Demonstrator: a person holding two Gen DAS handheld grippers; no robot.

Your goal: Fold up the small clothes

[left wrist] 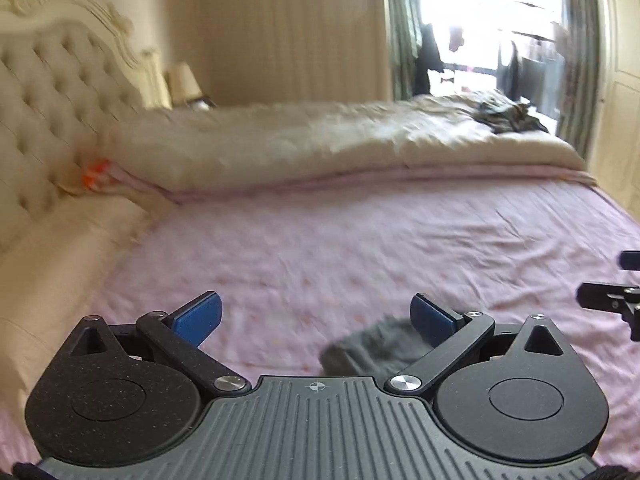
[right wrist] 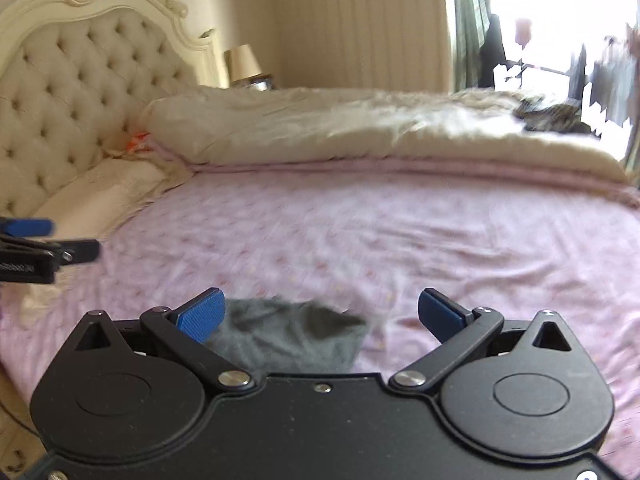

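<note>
Both sets of tongs are spread wide with nothing between the pads: the left tongs (left wrist: 316,316) and the right tongs (right wrist: 320,312) each hold no cloth. I have them low over the bed (left wrist: 360,248), side by side; each appears at the edge of the other's view.

Task item: one small grey garment (right wrist: 288,334) lies on the pink sheet directly ahead of the tongs. In the right wrist view it sits just beyond the left pad, toward the middle of the gap. In the left wrist view the same garment (left wrist: 368,346) lies under and beside the right pad. Neither pad is closed on it.

Progress: I judge the garment compact and roughly flat, which may mean a fold is already made. Motion blur prevents me from confirming layers or edges. No stack of finished items is visible near it.

Count, near to far:
- Tongs: two, both empty.
- Grey garment: one.
- Cream duvet (right wrist: 360,128): one, bunched across the far half of the bed.
- Dark patterned cloth (left wrist: 508,116): one heap on the duvet's far end, well apart from the tongs; possibly further work, unconfirmed.
- Tufted headboard (right wrist: 80,92): one.
- Lamp (right wrist: 242,62): one.
</note>
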